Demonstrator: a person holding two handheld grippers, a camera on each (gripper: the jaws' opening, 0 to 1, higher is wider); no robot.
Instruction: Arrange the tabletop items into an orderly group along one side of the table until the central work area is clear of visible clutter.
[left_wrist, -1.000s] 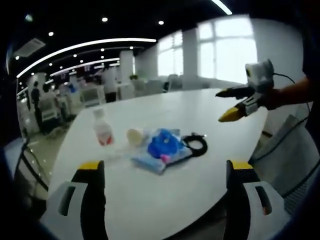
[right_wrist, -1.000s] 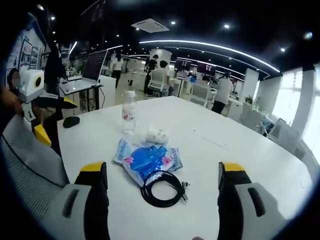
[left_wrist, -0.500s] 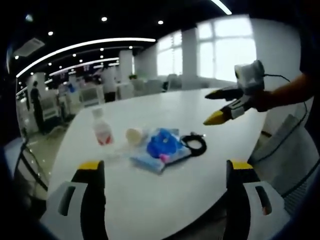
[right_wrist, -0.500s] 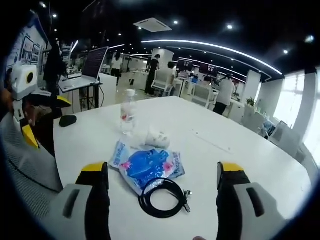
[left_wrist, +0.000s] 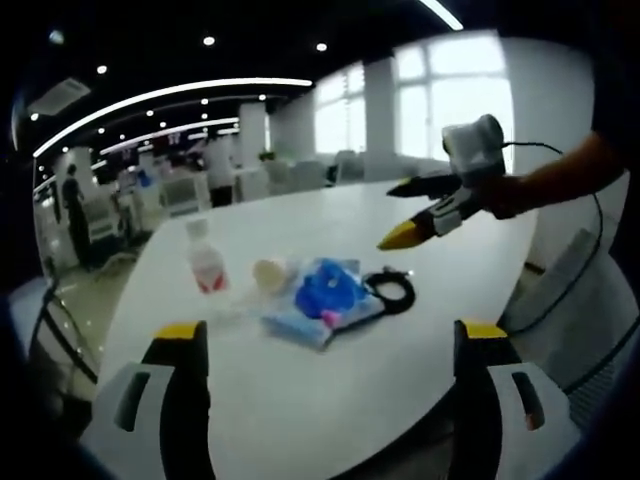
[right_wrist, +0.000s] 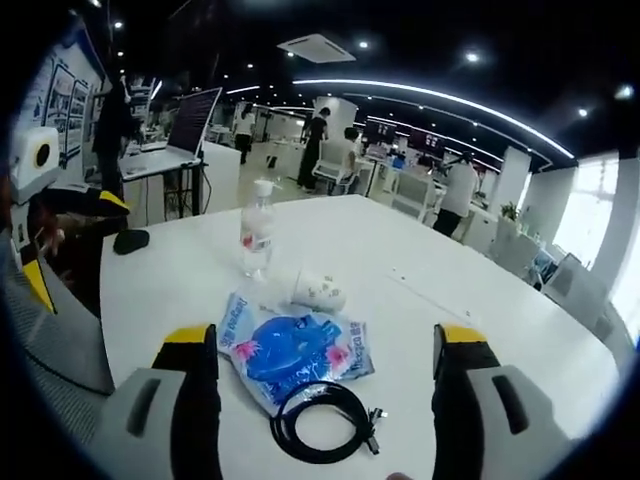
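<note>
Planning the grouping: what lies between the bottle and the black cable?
The paper cup and blue packet lie between bottle and cable, seen in the right gripper view.

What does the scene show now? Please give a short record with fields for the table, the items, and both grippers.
table: white table, items grouped near its middle
bottle: clear water bottle, upright, white cap
cup: paper cup, lying on its side
packet: blue plastic packet, flat
cable: black coiled cable, beside the packet
right gripper: open, above the table, holding nothing
left gripper: open, holding nothing
</note>
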